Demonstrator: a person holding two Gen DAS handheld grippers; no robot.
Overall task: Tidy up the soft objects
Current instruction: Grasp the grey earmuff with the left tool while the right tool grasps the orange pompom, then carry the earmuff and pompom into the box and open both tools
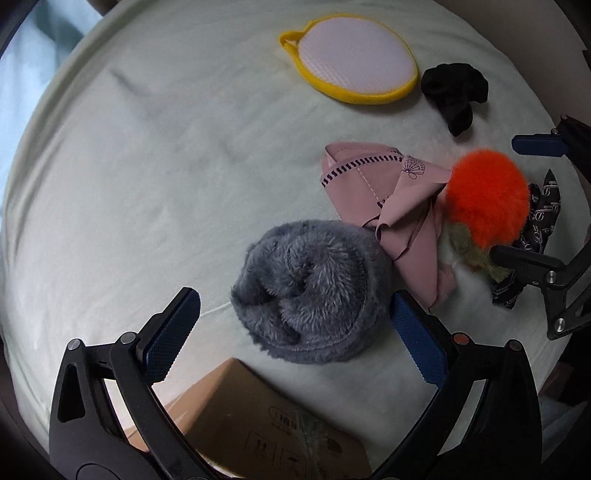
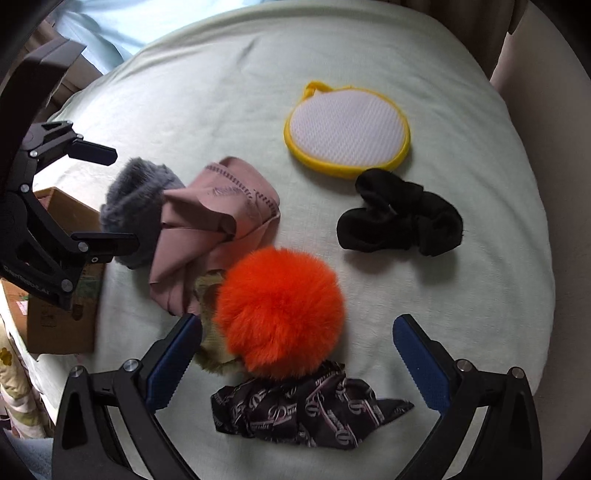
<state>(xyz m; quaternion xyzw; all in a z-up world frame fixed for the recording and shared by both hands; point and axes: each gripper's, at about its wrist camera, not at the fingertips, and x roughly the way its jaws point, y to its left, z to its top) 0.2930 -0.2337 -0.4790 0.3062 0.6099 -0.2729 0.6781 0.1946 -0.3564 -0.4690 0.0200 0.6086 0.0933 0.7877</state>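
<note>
A grey furry item (image 1: 312,291) lies on the pale green sheet between the fingers of my open left gripper (image 1: 295,328); it also shows in the right wrist view (image 2: 136,210). A pink cloth (image 1: 388,206) (image 2: 214,225) lies beside it. An orange pompom (image 2: 280,314) (image 1: 487,195) with a beige piece (image 2: 210,332) sits between the fingers of my open right gripper (image 2: 295,354). A dark patterned scarf (image 2: 310,410) lies just in front of the pompom. A black sock (image 2: 402,218) (image 1: 456,92) and a yellow-rimmed white mesh pad (image 2: 347,129) (image 1: 351,59) lie farther off.
A cardboard box (image 1: 266,417) (image 2: 62,325) stands at the bed's near edge under my left gripper (image 2: 96,199). The sheet (image 1: 147,184) spreads wide to the left. A light blue cloth (image 2: 122,18) lies past the bed's far edge.
</note>
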